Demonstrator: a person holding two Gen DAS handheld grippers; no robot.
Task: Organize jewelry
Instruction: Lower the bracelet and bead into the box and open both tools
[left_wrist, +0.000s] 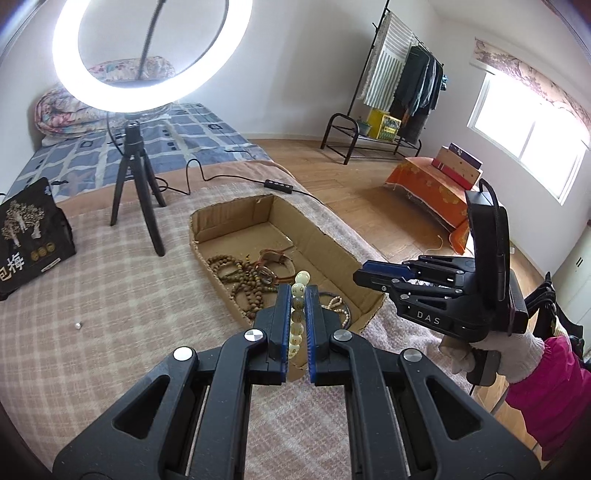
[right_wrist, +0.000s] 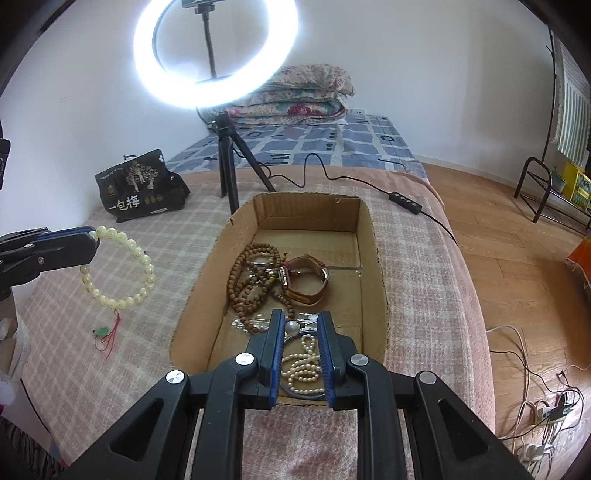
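My left gripper (left_wrist: 298, 291) is shut on a pale green bead bracelet (left_wrist: 298, 306); it also shows in the right wrist view (right_wrist: 125, 269), hanging above the bed left of the box, with a red tassel (right_wrist: 110, 332) below. A cardboard box (right_wrist: 369, 229) on the bed holds brown wooden beads (right_wrist: 255, 280), a brown-strap watch (right_wrist: 306, 284), a white pearl string (right_wrist: 304, 363) and a dark bangle (right_wrist: 295, 393). My right gripper (right_wrist: 301, 321) is open and empty, just above the box's near end over the pearls. It shows in the left wrist view (left_wrist: 360, 275) too.
A ring light on a black tripod (right_wrist: 225, 162) stands behind the box, its cable and switch (right_wrist: 404, 201) trailing right. A black printed bag (right_wrist: 140, 188) lies at the back left. A small white bead (left_wrist: 77, 325) lies on the blanket. The bed edge drops to wood floor on the right.
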